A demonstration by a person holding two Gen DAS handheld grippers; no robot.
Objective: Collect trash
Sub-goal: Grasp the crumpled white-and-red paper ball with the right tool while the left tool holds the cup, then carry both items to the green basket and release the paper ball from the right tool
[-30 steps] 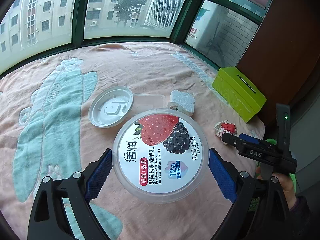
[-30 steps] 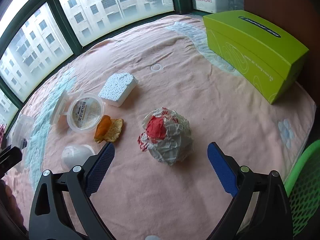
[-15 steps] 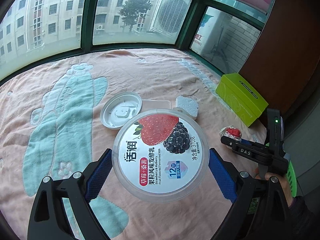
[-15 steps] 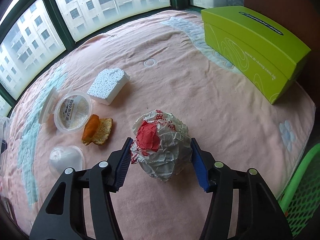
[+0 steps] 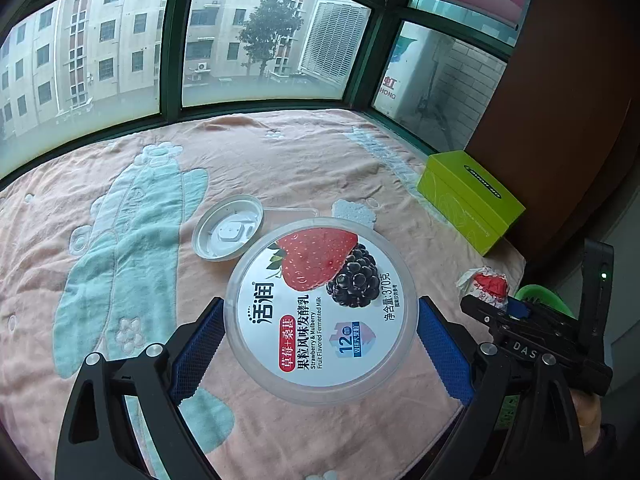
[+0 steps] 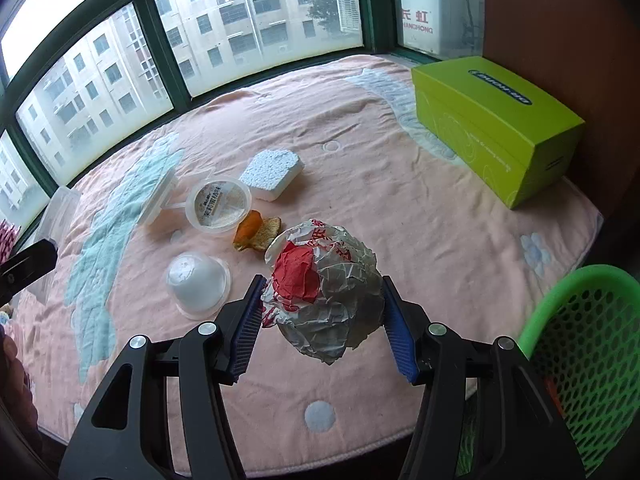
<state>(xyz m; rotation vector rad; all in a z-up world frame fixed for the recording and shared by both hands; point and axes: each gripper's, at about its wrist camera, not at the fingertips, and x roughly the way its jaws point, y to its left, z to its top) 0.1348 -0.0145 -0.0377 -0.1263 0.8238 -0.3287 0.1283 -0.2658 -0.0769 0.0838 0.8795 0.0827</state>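
Observation:
A round yogurt tub (image 5: 320,304) with a strawberry and blackberry lid sits between the blue pads of my left gripper (image 5: 320,344), which is shut on it above the pink blanket (image 5: 280,160). My right gripper (image 6: 324,312) is shut on a crumpled white and red paper wrapper (image 6: 324,292), held just off the blanket. In the left wrist view the right gripper (image 5: 504,312) and its wrapper (image 5: 486,284) show at the right edge. On the blanket lie a foam block (image 6: 274,174), a small lidded cup (image 6: 218,204), orange peel (image 6: 256,232) and an upturned clear cup (image 6: 196,280).
A green mesh basket (image 6: 588,344) stands off the blanket's edge at the lower right. A green box (image 6: 492,120) lies at the back right by a brown wall. A white round lid (image 5: 228,232) rests behind the tub. Windows run along the far side.
My right gripper closed on the paper wrapper and lifted it off the blanket. My left gripper rose a little with the yogurt tub still in it.

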